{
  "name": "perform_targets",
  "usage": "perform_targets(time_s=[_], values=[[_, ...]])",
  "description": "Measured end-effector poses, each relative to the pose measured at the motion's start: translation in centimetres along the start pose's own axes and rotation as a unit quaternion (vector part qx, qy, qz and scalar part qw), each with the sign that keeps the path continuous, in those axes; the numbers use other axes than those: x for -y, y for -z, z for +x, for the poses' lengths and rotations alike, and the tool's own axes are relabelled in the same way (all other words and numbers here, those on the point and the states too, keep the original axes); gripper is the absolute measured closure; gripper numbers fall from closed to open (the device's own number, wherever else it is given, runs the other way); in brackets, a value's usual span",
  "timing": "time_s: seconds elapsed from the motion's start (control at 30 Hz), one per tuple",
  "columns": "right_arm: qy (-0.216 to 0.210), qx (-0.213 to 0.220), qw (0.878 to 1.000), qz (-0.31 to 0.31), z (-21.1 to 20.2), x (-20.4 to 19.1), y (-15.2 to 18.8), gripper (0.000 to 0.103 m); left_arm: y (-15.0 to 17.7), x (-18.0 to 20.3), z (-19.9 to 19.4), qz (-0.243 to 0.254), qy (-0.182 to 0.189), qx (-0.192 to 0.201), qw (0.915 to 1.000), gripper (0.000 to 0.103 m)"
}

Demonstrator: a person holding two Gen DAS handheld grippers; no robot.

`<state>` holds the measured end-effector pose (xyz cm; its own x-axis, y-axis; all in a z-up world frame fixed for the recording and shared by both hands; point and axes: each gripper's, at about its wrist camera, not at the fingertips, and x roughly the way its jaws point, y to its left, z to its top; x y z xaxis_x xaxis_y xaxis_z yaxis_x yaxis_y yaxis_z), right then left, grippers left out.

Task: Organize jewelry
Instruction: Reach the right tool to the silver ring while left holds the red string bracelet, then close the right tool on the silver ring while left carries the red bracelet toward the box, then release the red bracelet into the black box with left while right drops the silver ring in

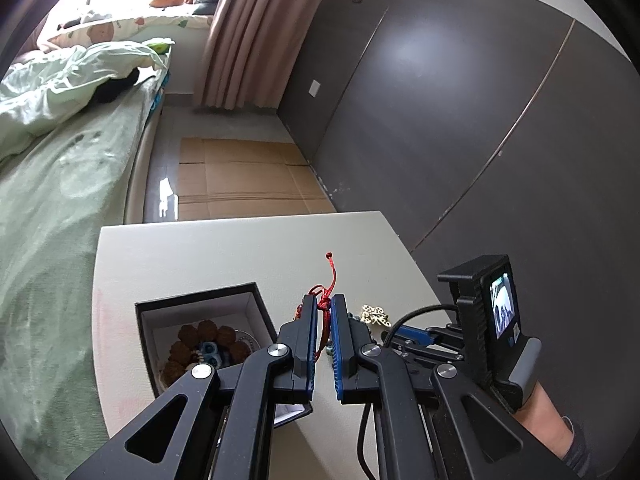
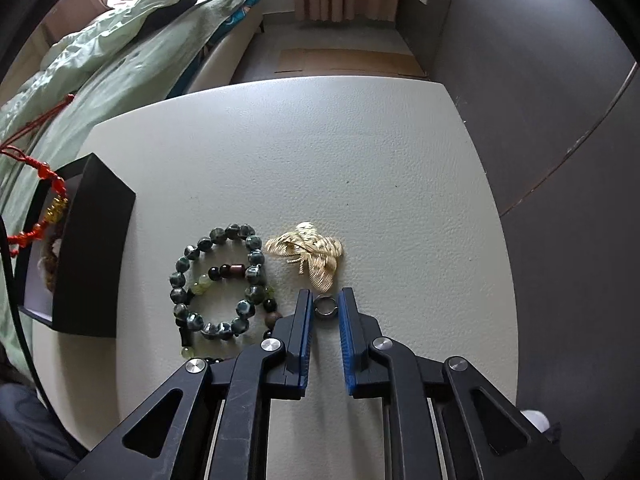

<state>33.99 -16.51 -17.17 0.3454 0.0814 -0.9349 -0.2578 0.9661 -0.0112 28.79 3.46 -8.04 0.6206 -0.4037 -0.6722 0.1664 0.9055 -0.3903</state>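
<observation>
My left gripper (image 1: 323, 300) is shut on a red cord bracelet (image 1: 326, 314), held up over the white table beside an open black box (image 1: 200, 294). In the right wrist view the red cord bracelet (image 2: 48, 178) with its gold beads hangs above that box (image 2: 96, 240). Inside the box lies a brown bead bracelet (image 1: 208, 336). My right gripper (image 2: 325, 301) points down at the table with a small silver ring (image 2: 325, 307) pinched between its blue pads. A gold butterfly brooch (image 2: 308, 254) lies just beyond the ring. Dark green bead bracelets (image 2: 220, 280) lie to its left.
The white table (image 2: 320, 152) ends close to a dark panelled wall (image 2: 540, 120) on the right. A bed with green bedding (image 1: 60, 200) runs along the left. Flattened cardboard (image 1: 240, 176) lies on the floor beyond the table. A person's forearm (image 1: 548, 412) shows behind the right gripper.
</observation>
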Motion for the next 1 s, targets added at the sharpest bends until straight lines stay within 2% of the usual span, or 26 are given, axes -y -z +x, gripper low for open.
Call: perform_targets(time_s=[0.13, 0.23, 0.33, 0.67, 0.83, 1.0], values=[[0.014, 0.006, 1.000, -0.004, -0.3, -0.3, 0.4, 0.089, 0.2, -0.5, 0.0, -0.004, -0.010, -0.001, 0.9999, 0.096], [0.000, 0.010, 1.000, 0.013, -0.7, 0.1, 0.7, 0.090, 0.4, -0.6, -0.1, -0.002, -0.018, 0.000, 0.9998, 0.096], [-0.009, 0.032, 0.999, 0.023, -2.1, 0.6, 1.0, 0.090, 0.4, -0.7, -0.7, -0.002, -0.028, 0.005, 0.9996, 0.096], [-0.089, 0.104, 0.989, 0.059, -7.3, 2.7, 2.2, 0.089, 0.1, -1.4, -2.7, -0.007, -0.052, 0.024, 0.9983, 0.096], [-0.118, 0.131, 0.983, 0.058, -8.5, 1.8, 2.2, 0.089, 0.3, -2.5, -2.5, -0.010, -0.066, 0.018, 0.9976, 0.096], [-0.140, 0.140, 0.979, 0.055, -8.5, 0.4, 1.5, 0.089, 0.5, -3.6, -2.1, -0.020, -0.074, 0.007, 0.9971, 0.096]])
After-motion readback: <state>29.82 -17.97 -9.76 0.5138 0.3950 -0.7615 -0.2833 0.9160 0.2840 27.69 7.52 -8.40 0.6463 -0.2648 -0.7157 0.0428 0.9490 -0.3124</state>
